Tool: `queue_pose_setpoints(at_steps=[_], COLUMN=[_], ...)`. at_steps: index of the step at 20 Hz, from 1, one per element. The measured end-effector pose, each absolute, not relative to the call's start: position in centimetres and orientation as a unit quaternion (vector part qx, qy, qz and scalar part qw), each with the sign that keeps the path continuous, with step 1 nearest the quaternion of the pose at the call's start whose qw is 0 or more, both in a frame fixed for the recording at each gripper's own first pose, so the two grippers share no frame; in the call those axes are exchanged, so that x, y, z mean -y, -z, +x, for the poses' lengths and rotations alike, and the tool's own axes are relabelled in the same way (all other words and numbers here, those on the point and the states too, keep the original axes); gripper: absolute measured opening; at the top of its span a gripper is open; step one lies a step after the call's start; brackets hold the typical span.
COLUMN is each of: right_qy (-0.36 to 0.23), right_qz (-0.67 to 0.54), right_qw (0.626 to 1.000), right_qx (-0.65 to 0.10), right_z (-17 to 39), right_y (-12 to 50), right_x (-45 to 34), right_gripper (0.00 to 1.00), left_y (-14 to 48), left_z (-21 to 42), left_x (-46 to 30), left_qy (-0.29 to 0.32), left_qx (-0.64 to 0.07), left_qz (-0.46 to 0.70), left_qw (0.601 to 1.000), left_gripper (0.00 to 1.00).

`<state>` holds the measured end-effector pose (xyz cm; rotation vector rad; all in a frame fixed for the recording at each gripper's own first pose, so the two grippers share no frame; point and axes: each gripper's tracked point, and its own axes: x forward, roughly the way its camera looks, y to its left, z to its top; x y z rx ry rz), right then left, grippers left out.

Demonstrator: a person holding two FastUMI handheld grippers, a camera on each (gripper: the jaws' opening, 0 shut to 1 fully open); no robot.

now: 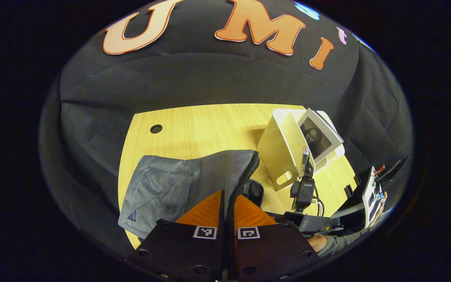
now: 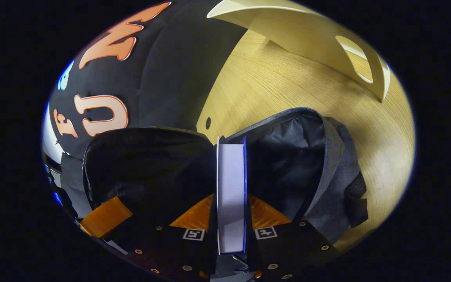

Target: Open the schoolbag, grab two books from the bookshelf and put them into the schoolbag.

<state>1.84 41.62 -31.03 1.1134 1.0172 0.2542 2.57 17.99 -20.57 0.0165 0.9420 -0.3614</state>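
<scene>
Clamped between the two fingers of the right tool point(image 2: 231, 219), a book point(image 2: 231, 188) with a blue cover stood on edge, its pale page block facing the camera and its far end poised over the dark mouth of the schoolbag point(image 2: 288, 156). Both fingers pressed flat on the covers — a firm hold, by the look of it.

At the left tool point(image 1: 225, 213), the fingers were drawn together on the zippered rim of the grey schoolbag point(image 1: 178, 180), apparently pinching the flap up so the opening stayed wide. The bag lay on the wooden table point(image 1: 206, 125), near its front edge. Just beyond it stood the cream bookshelf point(image 1: 280, 152), with at least one more book point(image 1: 319, 137) leaning inside; the other tool and a grey sleeve point(image 1: 337, 243) showed to the right of the bag.

The step in hand appeared to be lowering a book into the bag. To do it well, the right tool would likely need to keep the book upright and in line with the opening, steering it down between the lifted flap and the back panel rather than onto the rim. The left tool's hold on the flap mattered most — if it slackened, the soft fabric could fold across the gap and catch the book's leading corner. Release seemed best saved until the book sat well inside the lining.
</scene>
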Motion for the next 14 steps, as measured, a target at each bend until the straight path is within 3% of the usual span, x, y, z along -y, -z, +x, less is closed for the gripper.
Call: queue_pose_setpoints(at_steps=[4, 5, 7, 9, 14], right_qy=[-0.112, -0.119, -0.137, -0.143, -0.127], right_qz=[0.448, 0.436, 0.406, 0.36, 0.277], right_qw=[0.716, 0.722, 0.736, 0.758, 0.797], right_qx=[-0.524, -0.525, -0.524, -0.525, -0.522], right_z=[-0.9, -1.1, -1.7, -2.4, -3.8], right_y=[31.1, 30.6, 29.0, 28.3, 26.4], right_x=[-40.8, -40.5, -39.7, -38.2, -32.7], right_gripper=[0.54, 0.7, 0.88, 0.98, 0.98], left_y=[20.8, 20.8, 20.7, 20.8, 21.2], left_z=[3.0, 3.1, 3.2, 3.2, 3.1], left_x=[-18.9, -19.1, -19.3, -19.4, -19.2], left_qy=[0.17, 0.169, 0.17, 0.174, 0.187], left_qx=[-0.452, -0.452, -0.45, -0.449, -0.451], left_qz=[0.008, 0.009, 0.019, 0.033, 0.055], left_qw=[0.875, 0.876, 0.876, 0.876, 0.871], left_gripper=[0.06, 0.05, 0.06, 0.05, 0.05])
